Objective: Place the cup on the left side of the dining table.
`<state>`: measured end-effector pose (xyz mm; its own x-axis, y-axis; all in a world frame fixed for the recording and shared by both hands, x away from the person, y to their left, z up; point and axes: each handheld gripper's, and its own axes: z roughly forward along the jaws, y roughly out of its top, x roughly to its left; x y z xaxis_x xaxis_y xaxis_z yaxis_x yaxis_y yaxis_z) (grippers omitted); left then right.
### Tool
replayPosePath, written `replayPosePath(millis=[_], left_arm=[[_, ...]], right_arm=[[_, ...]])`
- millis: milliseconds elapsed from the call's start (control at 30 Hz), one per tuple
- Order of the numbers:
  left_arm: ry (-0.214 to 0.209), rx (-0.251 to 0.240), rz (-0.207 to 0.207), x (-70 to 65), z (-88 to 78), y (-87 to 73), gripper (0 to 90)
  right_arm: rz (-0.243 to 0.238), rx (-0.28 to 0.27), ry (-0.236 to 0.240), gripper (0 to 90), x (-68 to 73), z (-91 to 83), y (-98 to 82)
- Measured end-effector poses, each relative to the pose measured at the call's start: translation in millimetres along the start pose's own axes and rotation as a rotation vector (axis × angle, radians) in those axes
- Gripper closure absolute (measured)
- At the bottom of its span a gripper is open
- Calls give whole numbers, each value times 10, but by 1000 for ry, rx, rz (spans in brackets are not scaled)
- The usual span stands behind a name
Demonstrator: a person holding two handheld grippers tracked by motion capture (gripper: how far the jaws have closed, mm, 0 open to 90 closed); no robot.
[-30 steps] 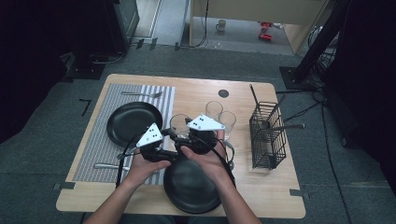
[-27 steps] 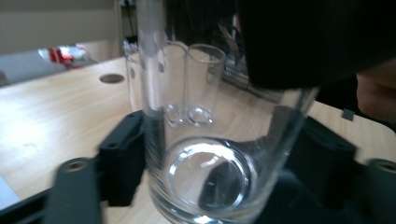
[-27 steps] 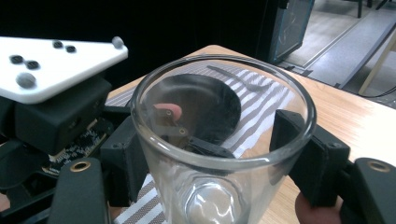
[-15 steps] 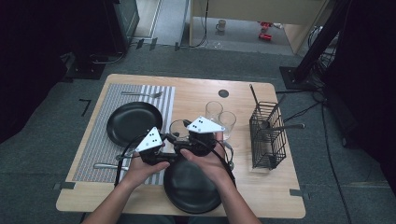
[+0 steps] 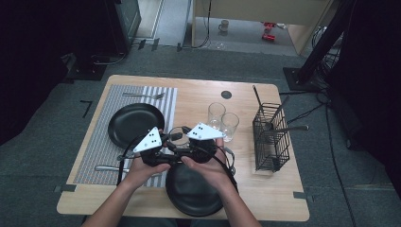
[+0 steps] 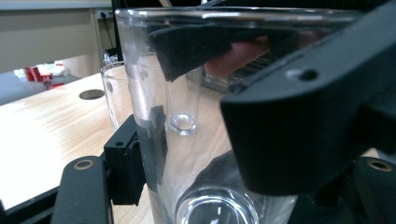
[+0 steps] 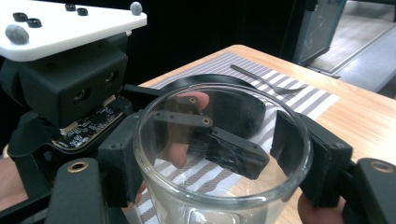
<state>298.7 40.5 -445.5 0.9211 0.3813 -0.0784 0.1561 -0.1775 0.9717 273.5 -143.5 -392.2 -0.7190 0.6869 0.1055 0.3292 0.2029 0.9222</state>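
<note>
Clear glass (image 5: 178,137) at frame centre, gripped across the wall by right tool (image 5: 185,142), left tool (image 5: 171,142) pinching its rim, jaws just closing, above wooden surface (image 5: 198,101).

Two handheld grippers at centre frame in the high view: left gripper (image 5: 163,150) and right gripper (image 5: 182,142), both matt black, each topped by a pale grey three-cornered plate dotted with small dark studs. Black cables trailing from both towards the bottom. Bare forearms, no sleeves. In the right gripper view, blocky black jaws with brass-ringed screw holes, square black pads (image 7: 232,151), exposed circuit board at left.
</note>
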Motion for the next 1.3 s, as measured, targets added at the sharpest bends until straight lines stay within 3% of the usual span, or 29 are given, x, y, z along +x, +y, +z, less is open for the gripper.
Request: replayPosePath(millis=[167, 300, 467, 800, 1300], left_arm=[[-6, -7, -8, -14, -33, -17, 308], [22, 1, -5, -4, -64, -46, 308], [65, 23, -8, 9, -88, -97, 309], [105, 36, -21, 74, -177, -153, 309], [178, 76, -56, 188, -277, -286, 309]], right_arm=[[32, -3, 40, 268, -24, -53, -8], [18, -3, 25, 173, -17, -126, -28], [24, -13, 6, 142, -20, -218, -43], [38, -34, -18, 133, -70, -384, -50], [80, -21, -82, 131, -254, -559, -240]])
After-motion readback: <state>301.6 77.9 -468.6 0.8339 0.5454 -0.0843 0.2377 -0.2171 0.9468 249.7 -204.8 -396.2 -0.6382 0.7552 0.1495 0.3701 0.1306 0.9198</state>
